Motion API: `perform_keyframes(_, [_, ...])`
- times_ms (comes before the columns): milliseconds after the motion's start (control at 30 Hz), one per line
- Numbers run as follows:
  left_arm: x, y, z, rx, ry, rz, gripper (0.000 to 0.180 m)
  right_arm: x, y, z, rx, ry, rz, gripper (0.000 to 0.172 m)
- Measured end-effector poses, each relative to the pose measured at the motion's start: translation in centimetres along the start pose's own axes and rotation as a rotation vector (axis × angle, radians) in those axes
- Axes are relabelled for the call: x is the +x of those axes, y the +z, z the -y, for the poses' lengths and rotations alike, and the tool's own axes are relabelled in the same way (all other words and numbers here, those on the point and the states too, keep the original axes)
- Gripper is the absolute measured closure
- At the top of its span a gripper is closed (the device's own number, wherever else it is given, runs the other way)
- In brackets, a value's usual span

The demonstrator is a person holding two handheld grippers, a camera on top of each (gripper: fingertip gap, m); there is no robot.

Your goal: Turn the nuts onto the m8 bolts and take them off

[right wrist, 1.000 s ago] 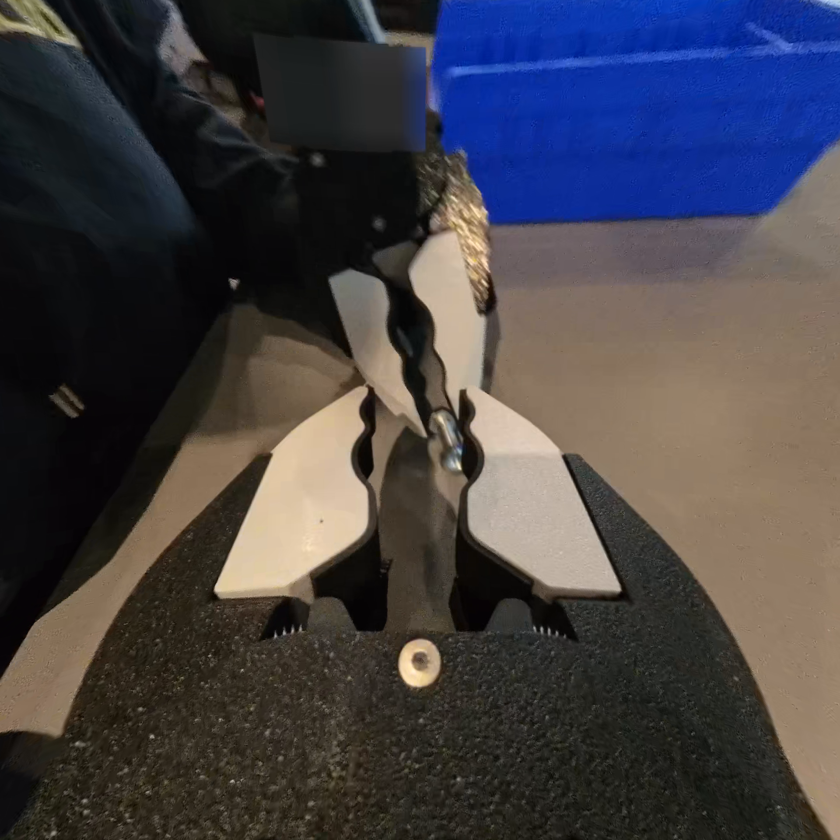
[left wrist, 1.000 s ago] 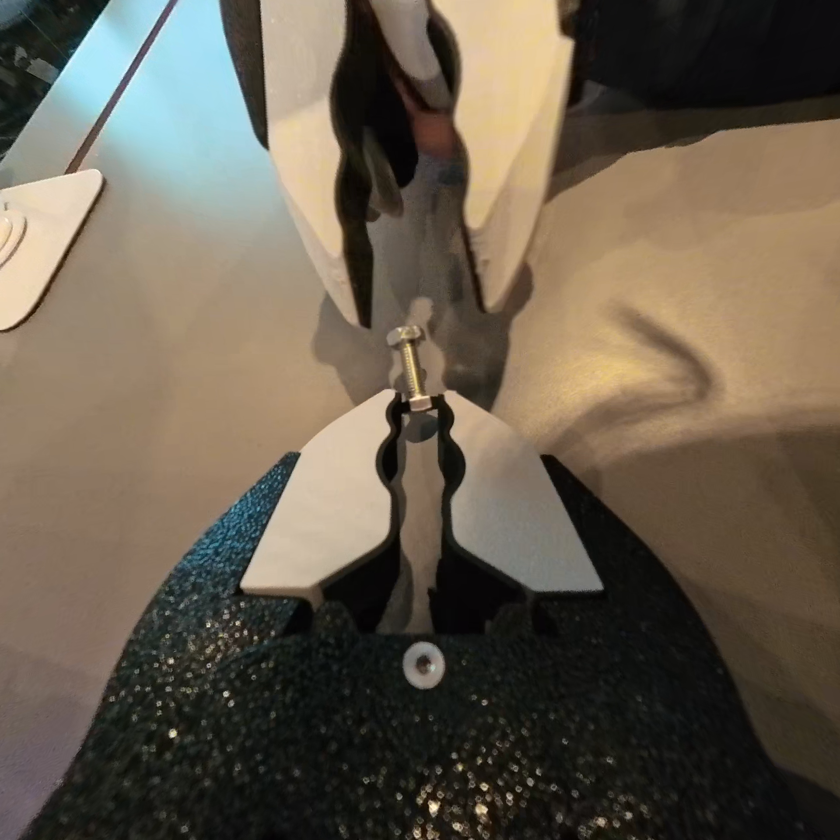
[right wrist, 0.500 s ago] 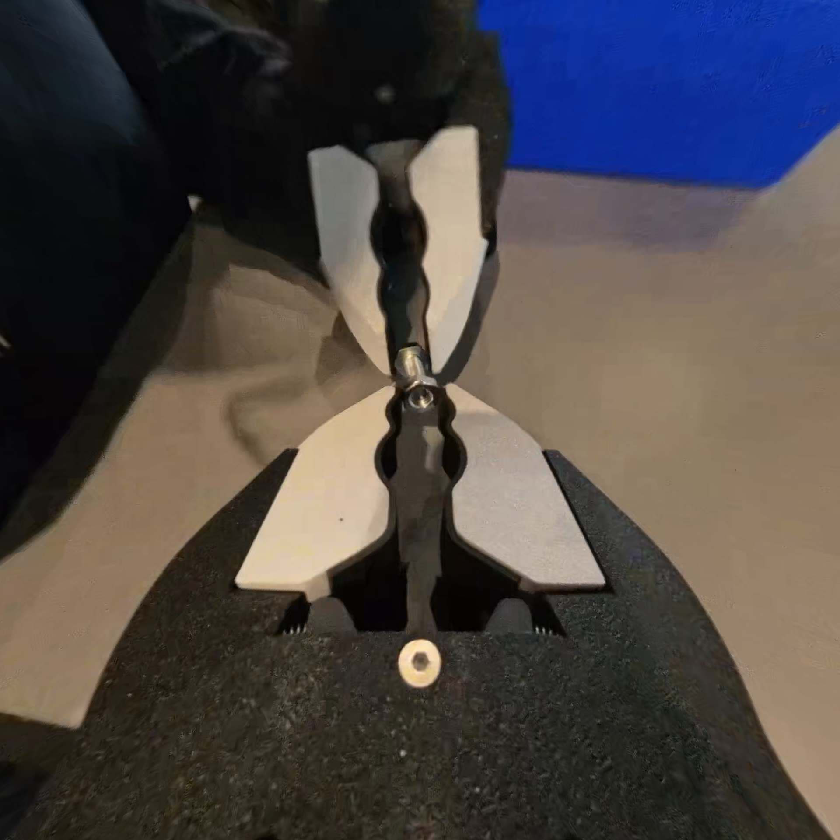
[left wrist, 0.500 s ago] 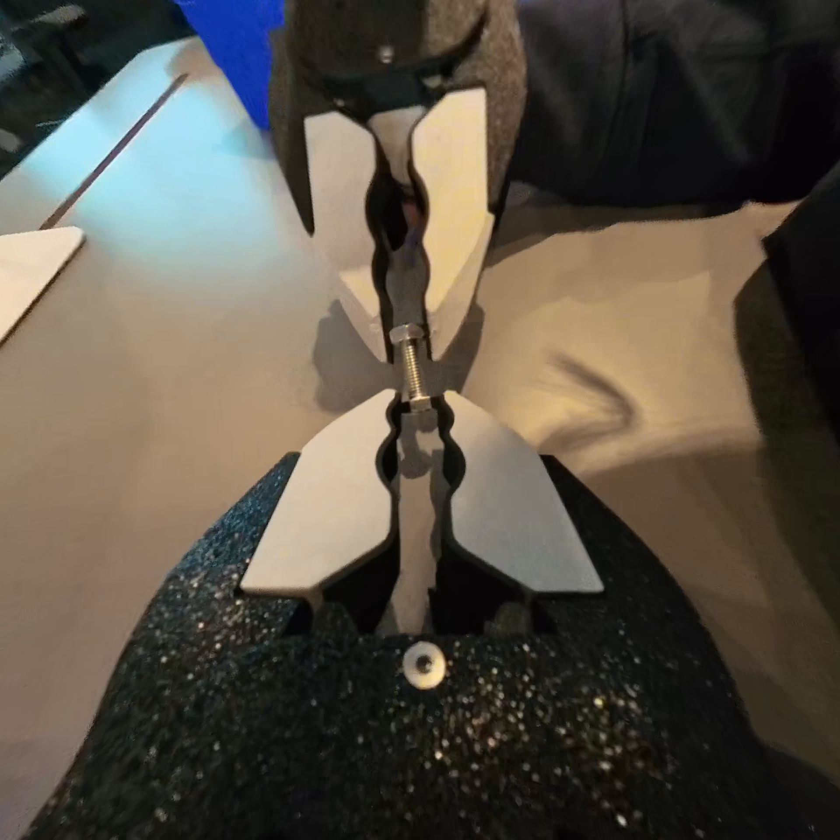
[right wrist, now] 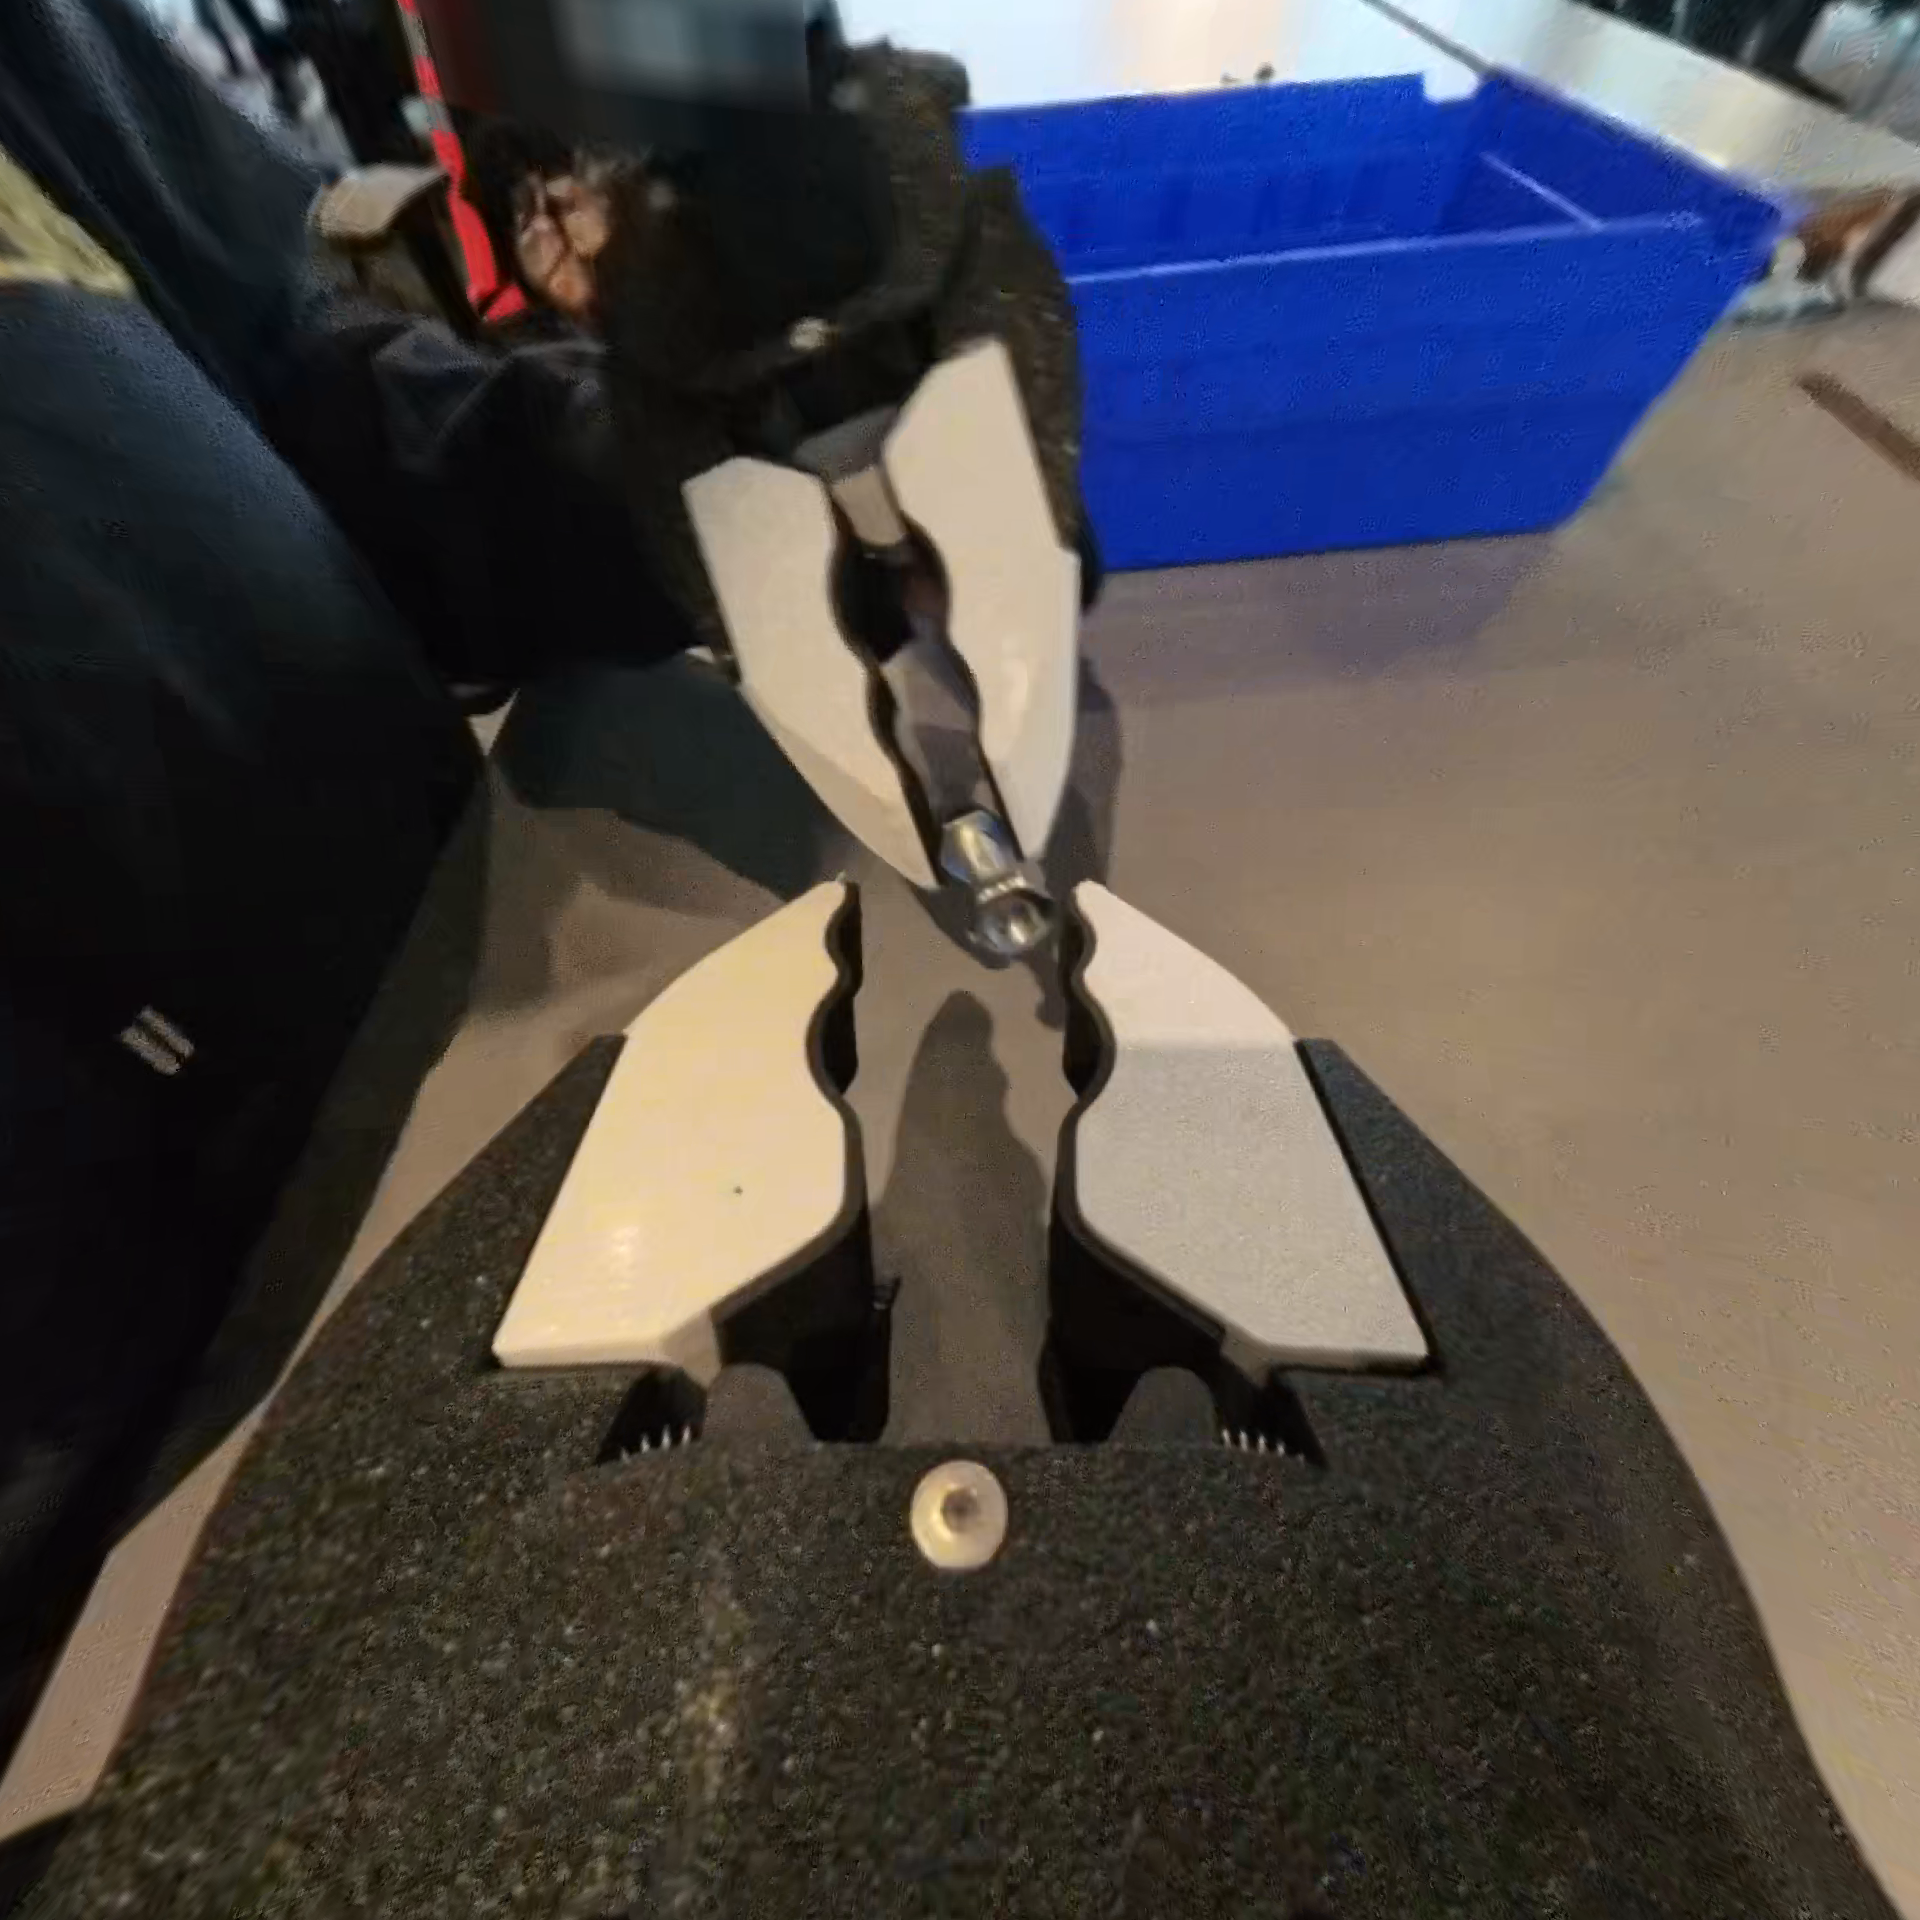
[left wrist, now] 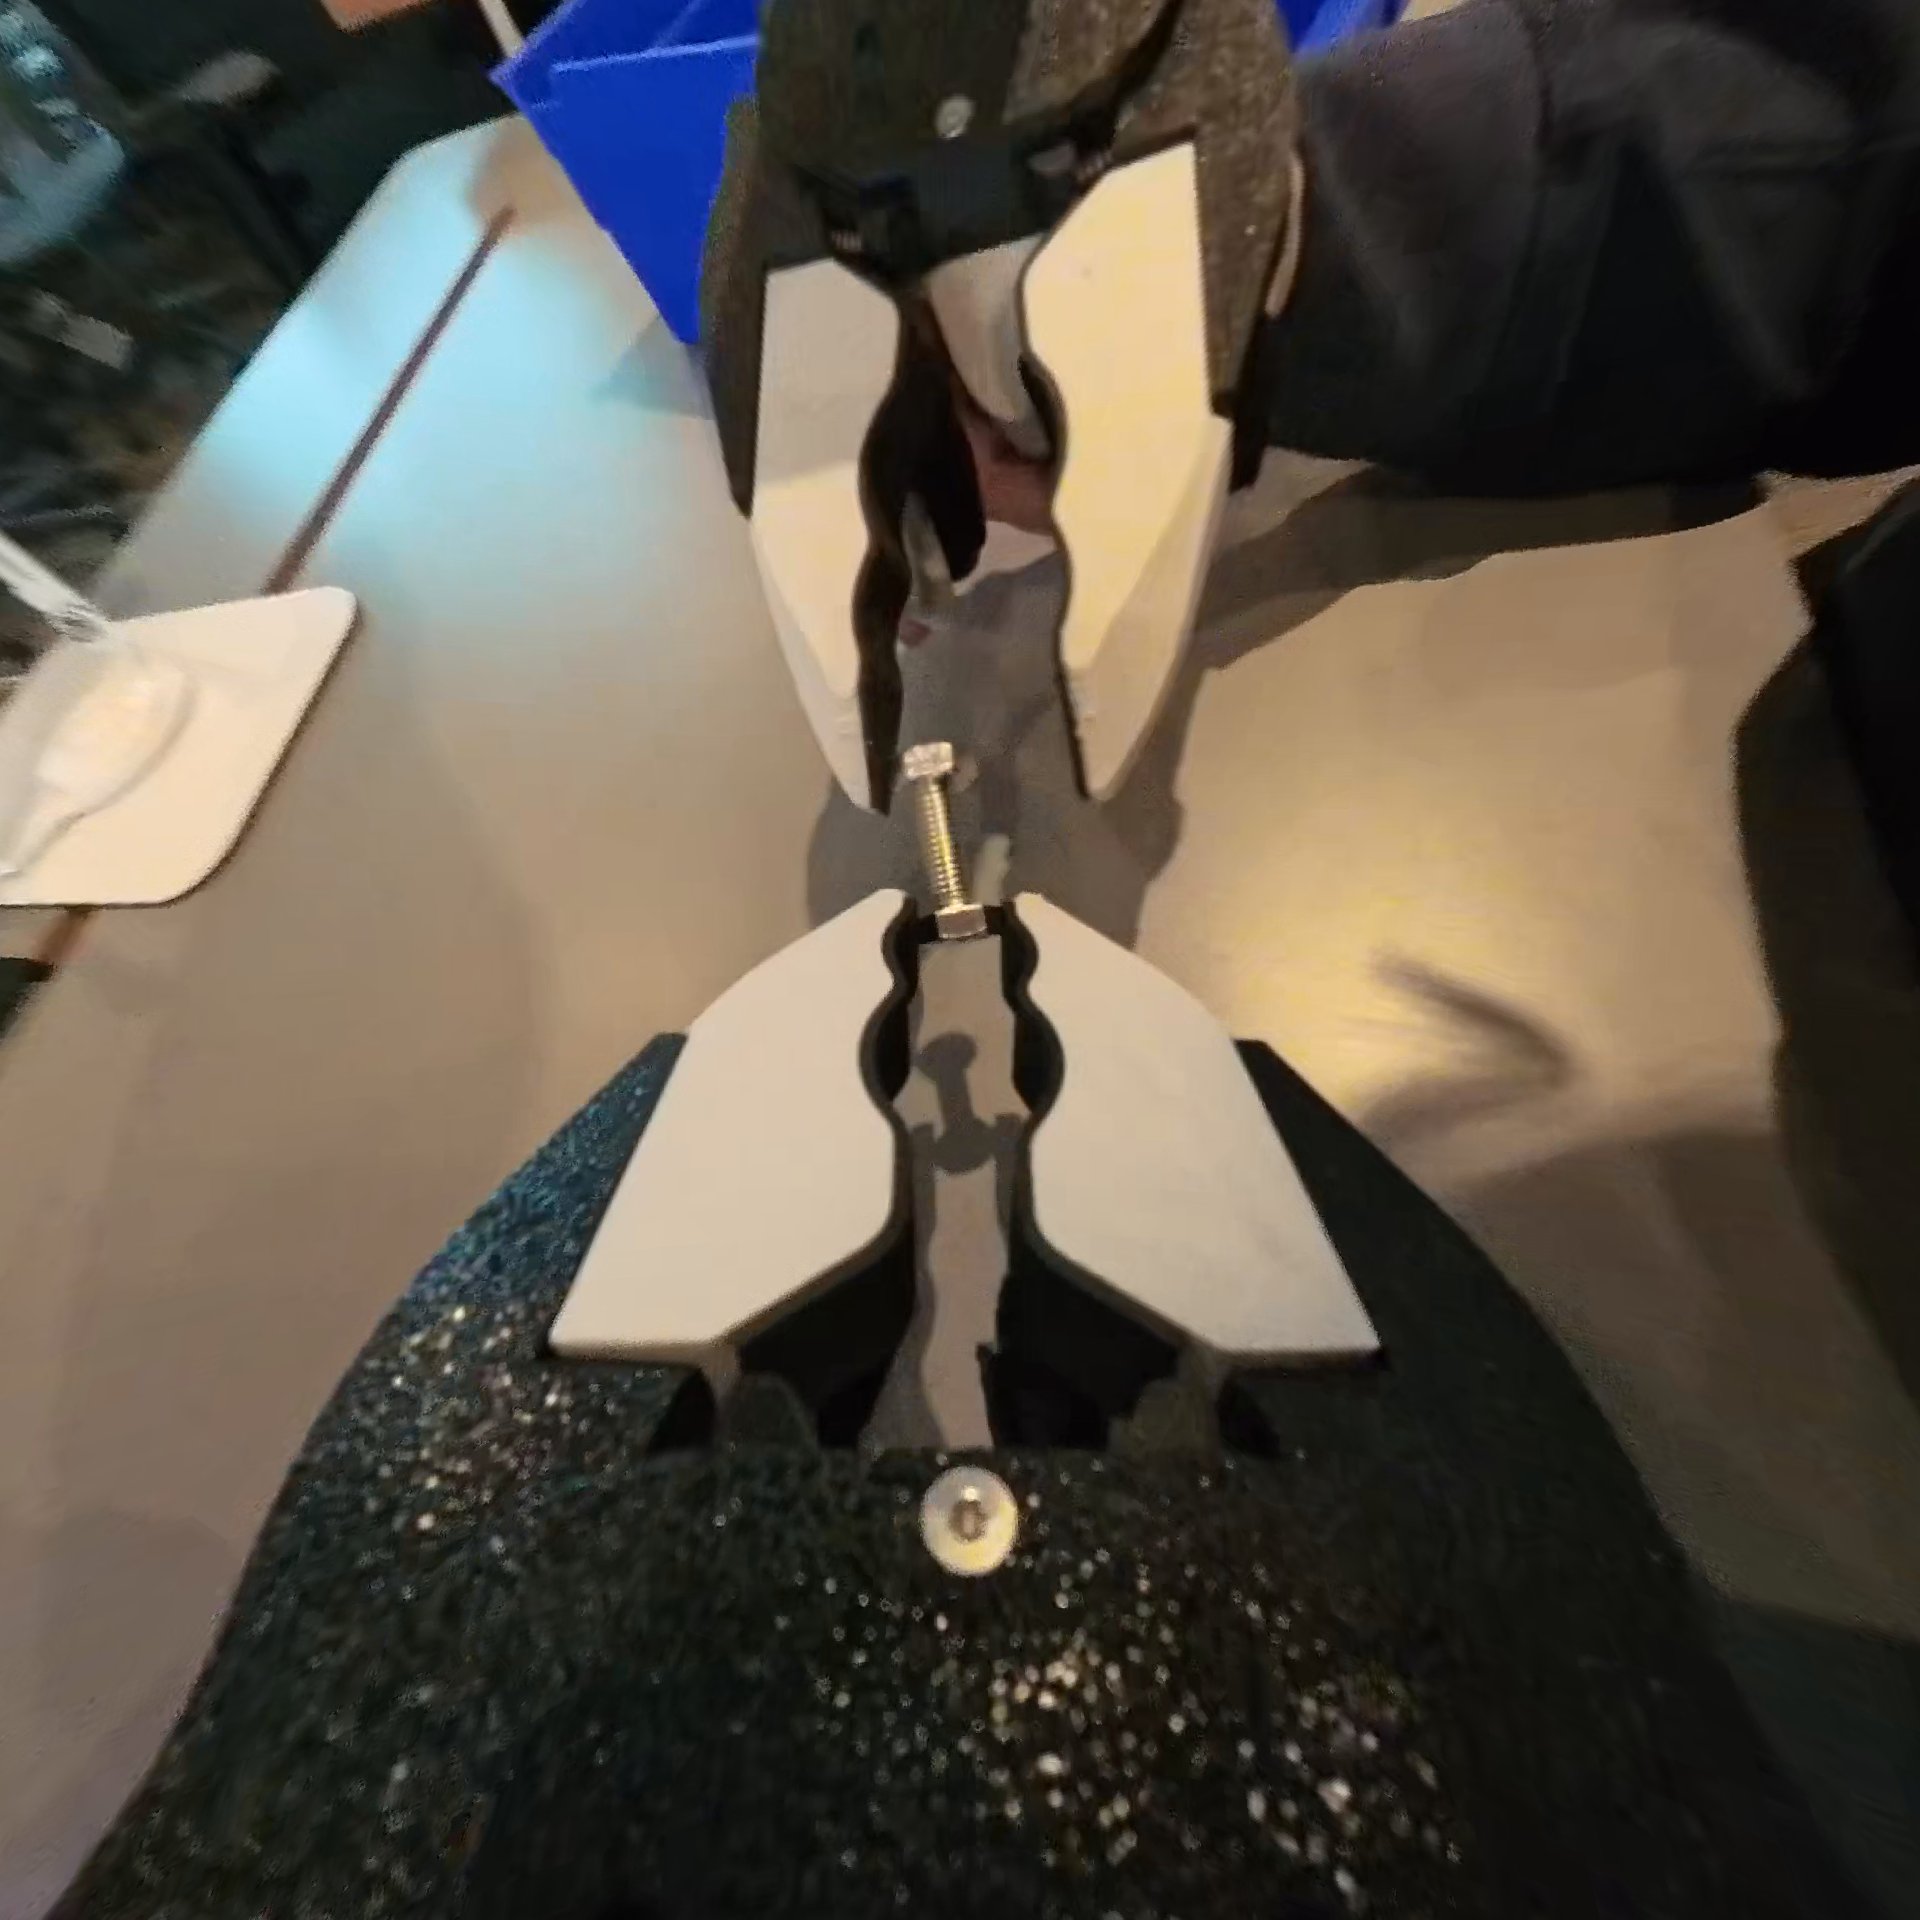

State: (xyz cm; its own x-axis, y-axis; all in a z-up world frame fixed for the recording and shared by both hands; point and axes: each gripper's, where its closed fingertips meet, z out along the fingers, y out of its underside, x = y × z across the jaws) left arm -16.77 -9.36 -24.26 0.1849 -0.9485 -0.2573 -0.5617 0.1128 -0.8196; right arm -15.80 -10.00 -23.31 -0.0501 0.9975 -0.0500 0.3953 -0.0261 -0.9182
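In the left wrist view my left gripper (left wrist: pixel 961 916) is shut on the hex head of a silver bolt (left wrist: pixel 941 842) and holds it above the table, pointing away. A nut (left wrist: pixel 928 761) sits at the far end of the thread. My right gripper (left wrist: pixel 982 790) faces it with its jaws open; the nut lies between the fingertips, close to the left one, with a gap on the other side. In the right wrist view my right gripper (right wrist: pixel 964 899) is open, and the nut (right wrist: pixel 1013 916) stands just beyond its right fingertip (right wrist: pixel 1086 904). The left gripper (right wrist: pixel 977 852) also shows there, clamped on the bolt.
A blue plastic bin (right wrist: pixel 1351 343) stands at the back of the beige table (right wrist: pixel 1507 831); it also shows in the left wrist view (left wrist: pixel 634 177). A flat white plate (left wrist: pixel 177 727) lies at the left. A person's dark sleeves (left wrist: pixel 1558 260) are close behind both grippers. Only a small space, under 4 cm, lies between the two pairs of fingers.
Half a second ago my right gripper was shut on the nut; it has now opened and let go. The left gripper has kept its hold on the bolt throughout.
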Motion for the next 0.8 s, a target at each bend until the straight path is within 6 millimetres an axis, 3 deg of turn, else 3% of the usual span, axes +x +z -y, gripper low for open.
perform_keyframes(33, [-0.2,0.1,0.1,-0.003,0.015,0.026,0.166,0.4,-0.1,-0.4,-0.011,0.025,-0.013,0.137])
perform_keyframes(133, [-0.3,0.4,-0.1,-0.010,0.011,0.037,0.166,0.5,0.2,-0.9,-0.034,0.035,-0.017,0.141])
perform_keyframes(300, [0.0,1.2,-1.0,-0.057,0.018,0.027,0.166,0.4,-0.1,0.9,0.067,-0.104,-0.075,0.141])
perform_keyframes(533, [0.0,1.2,-1.0,-0.063,0.033,0.042,0.166,1.8,-0.1,-1.7,-0.061,0.070,-0.077,0.144])
perform_keyframes(667, [-1.0,0.7,-2.2,-0.129,-0.003,0.116,0.166,4.0,-1.0,-4.3,-0.208,0.068,-0.225,0.144])
perform_keyframes(800, [-1.9,0.6,-2.4,-0.103,-0.078,0.188,0.166,5.6,-2.0,-4.7,-0.195,0.131,-0.306,0.147])
